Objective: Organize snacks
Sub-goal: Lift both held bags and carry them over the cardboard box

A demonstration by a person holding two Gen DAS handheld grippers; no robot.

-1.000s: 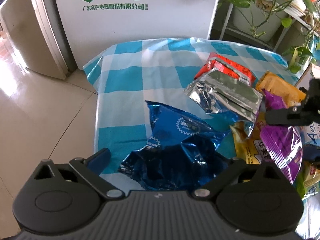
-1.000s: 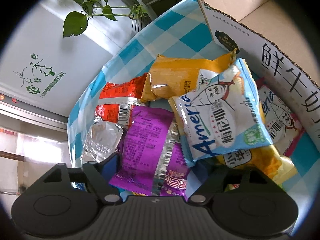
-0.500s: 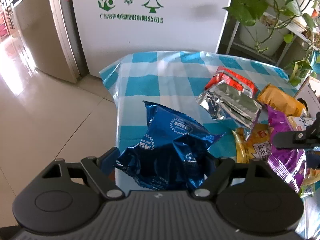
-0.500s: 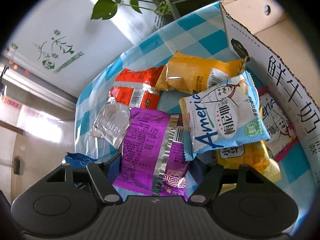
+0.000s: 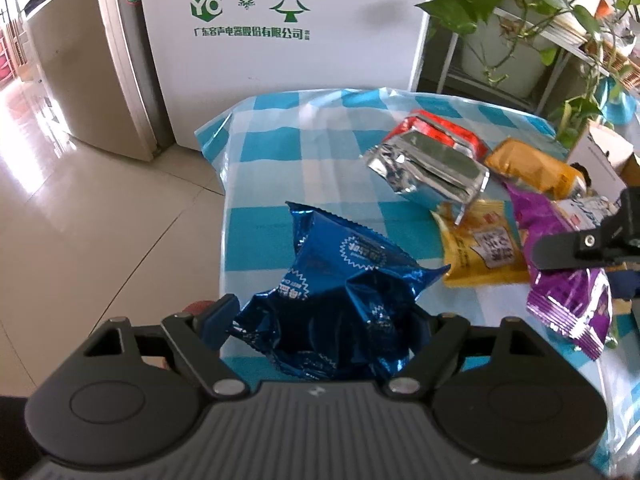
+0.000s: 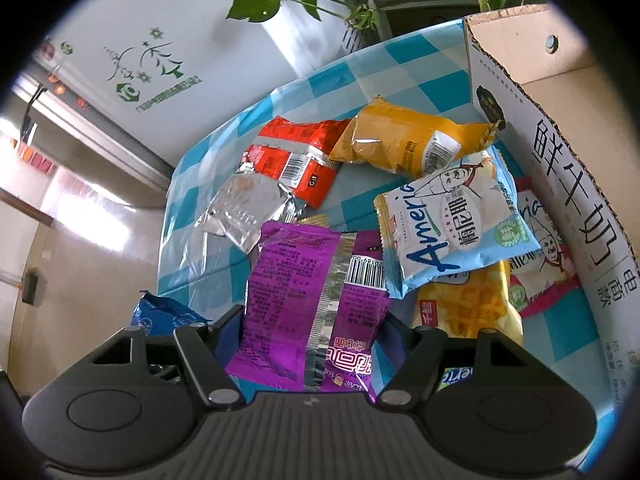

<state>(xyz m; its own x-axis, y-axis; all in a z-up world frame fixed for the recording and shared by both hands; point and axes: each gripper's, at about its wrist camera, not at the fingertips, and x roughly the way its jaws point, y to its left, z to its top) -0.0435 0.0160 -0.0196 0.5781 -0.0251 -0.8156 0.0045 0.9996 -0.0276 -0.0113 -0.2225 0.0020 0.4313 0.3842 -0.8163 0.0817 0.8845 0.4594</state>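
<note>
Blue-checked tablecloth (image 5: 264, 152) — beige tiled floor (image 5: 88, 216)

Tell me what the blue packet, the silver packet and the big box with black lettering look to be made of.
Blue packet: thin metallised plastic film, glossy, by its sharp crinkles and bright glints.
Silver packet: foil-like laminate, mirror-shiny and creased; whether true foil or metallised plastic is open.
Box: cardboard, with a matte brown inside, a white printed outside and a raw brown cut edge.
</note>
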